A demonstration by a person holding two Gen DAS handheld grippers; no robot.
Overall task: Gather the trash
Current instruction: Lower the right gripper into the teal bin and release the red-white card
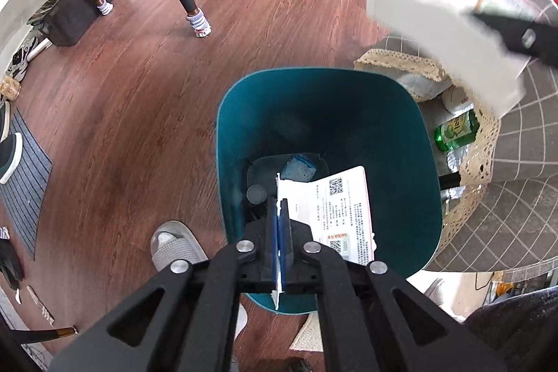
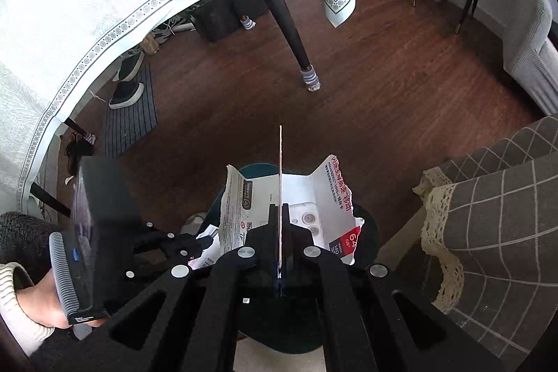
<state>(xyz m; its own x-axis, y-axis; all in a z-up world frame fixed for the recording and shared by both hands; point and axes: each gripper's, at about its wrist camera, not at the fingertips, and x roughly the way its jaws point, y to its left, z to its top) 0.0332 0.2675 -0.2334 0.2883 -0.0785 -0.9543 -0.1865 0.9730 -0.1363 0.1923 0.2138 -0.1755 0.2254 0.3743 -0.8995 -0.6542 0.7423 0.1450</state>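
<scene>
A teal bin point(image 1: 401, 128) stands on the wooden floor right under my left gripper point(image 1: 279, 203), with a blue crumpled scrap point(image 1: 298, 168) and a dark cap point(image 1: 256, 194) at its bottom. That gripper is shut on the edge of a white printed card point(image 1: 345, 208) that hangs inside the bin's mouth. In the right wrist view my right gripper point(image 2: 280, 206) is shut on torn white packaging point(image 2: 314, 197), whose middle sheet shows edge-on between the fingers. It hovers above the bin point(image 2: 258, 169). The left wrist view shows this packaging point(image 1: 436, 33) blurred at upper right.
A lace-trimmed basket point(image 1: 477, 162) holding a green bottle point(image 1: 457, 129) stands right of the bin, against a grey checked seat point(image 1: 523, 197). A grey slipper point(image 1: 174, 246) lies left of the bin. Sock-footed table legs point(image 1: 198, 20), a striped mat point(image 2: 132, 114) and a dark crate point(image 1: 80, 6) lie farther off.
</scene>
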